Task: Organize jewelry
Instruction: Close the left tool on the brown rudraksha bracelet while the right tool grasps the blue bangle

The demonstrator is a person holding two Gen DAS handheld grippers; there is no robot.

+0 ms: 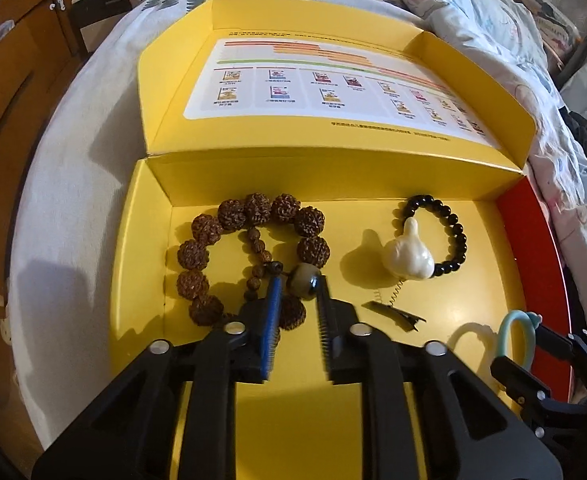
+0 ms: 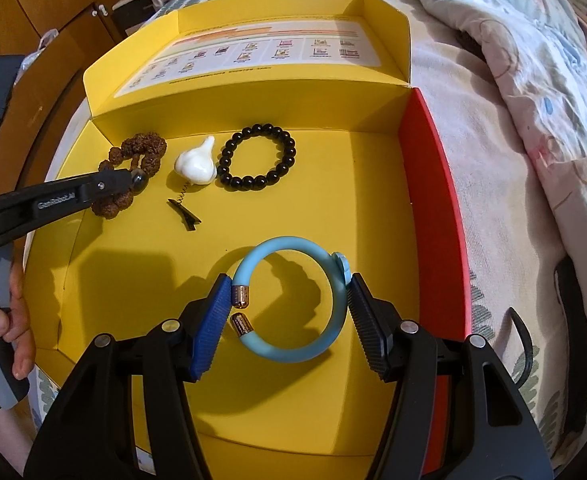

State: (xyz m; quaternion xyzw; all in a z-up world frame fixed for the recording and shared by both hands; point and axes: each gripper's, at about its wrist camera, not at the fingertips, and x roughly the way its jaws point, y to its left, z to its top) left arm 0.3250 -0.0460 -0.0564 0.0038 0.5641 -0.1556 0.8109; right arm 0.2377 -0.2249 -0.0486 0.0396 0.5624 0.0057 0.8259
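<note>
A yellow box lies open on a bed. In it lie a brown knobbly bead bracelet, a black bead bracelet, a white garlic-shaped charm and a black hair clip. My left gripper is shut on the bracelet's grey guru bead; it also shows in the right wrist view. My right gripper is shut on a light blue bangle with gold end caps, held above the box floor. The bangle also shows in the left wrist view.
The box lid lies open flat behind, with a printed sheet inside. The box has a red right wall. A patterned quilt is bunched to the right. Wooden cabinets stand at left.
</note>
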